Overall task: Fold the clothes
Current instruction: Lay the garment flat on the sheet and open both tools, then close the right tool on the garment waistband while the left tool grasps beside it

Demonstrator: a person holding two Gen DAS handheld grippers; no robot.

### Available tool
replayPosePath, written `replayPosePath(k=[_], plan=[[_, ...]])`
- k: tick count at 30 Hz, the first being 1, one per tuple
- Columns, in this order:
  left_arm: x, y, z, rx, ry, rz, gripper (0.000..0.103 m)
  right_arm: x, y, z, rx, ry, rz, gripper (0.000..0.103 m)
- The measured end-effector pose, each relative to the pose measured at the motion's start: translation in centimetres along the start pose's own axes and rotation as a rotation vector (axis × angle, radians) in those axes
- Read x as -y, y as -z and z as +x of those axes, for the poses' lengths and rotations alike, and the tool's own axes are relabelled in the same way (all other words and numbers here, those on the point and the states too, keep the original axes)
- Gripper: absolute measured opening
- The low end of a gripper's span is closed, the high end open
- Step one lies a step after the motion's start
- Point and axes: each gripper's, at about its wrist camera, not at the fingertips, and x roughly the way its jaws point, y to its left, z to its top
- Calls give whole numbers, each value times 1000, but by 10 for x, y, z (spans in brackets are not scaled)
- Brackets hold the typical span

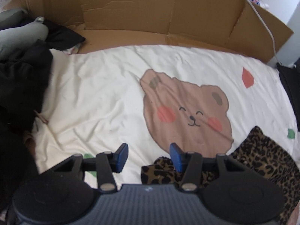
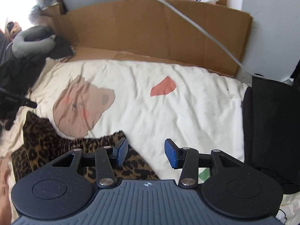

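A leopard-print garment (image 1: 262, 161) lies bunched on the white bear-print bedspread (image 1: 105, 93), at the lower right of the left wrist view. My left gripper (image 1: 149, 156) hovers open over the bedspread, its right finger above the garment's left edge, with nothing between its blue pads. In the right wrist view the same leopard-print garment (image 2: 43, 136) spreads across the lower left. My right gripper (image 2: 146, 153) is open too, its left finger over the garment's right edge and its right finger over the bare bedspread (image 2: 187, 108).
A flattened cardboard sheet (image 1: 150, 15) stands along the far side of the bed. Dark clothes (image 1: 20, 78) and a grey neck pillow (image 2: 31, 45) pile up at the left. A black bag (image 2: 271, 131) sits at the right. A white cable (image 2: 206, 33) runs down over the cardboard.
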Motion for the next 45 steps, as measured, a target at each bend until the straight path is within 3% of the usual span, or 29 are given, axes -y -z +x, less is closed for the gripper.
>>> replayPosePath(k=[4, 8, 13, 24, 28, 33, 34, 36, 38, 41, 45], plan=[[4, 4, 21, -13, 23, 19, 55, 5, 15, 18, -10, -23, 52, 51], [3, 12, 44, -39, 0, 47, 55, 3, 23, 44, -38, -25, 9, 51], [-1, 35, 50, -75, 49, 50, 55, -1, 24, 69, -60, -48, -11, 51], [-29, 64, 38, -39, 193, -59, 57, -21, 22, 93, -87, -72, -99, 51], [-27, 71, 33, -17, 251, -22, 57, -27, 22, 102, -109, -65, -144, 54], [-26, 74, 34, 15, 264, 40, 57, -31, 23, 116, -163, -81, -166, 55], [-26, 74, 34, 19, 269, 52, 57, -33, 23, 116, -167, -83, -184, 52], [-26, 74, 34, 24, 273, 76, 55, -36, 23, 116, -182, -110, -202, 33], [-26, 73, 33, 19, 286, 98, 50, -39, 23, 115, -200, -108, -232, 5], [-28, 67, 34, -2, 310, 111, 37, -39, 20, 107, -178, -95, -253, 4], [-28, 58, 27, 24, 314, 122, 33, -31, 4, 95, -137, -96, -208, 3]])
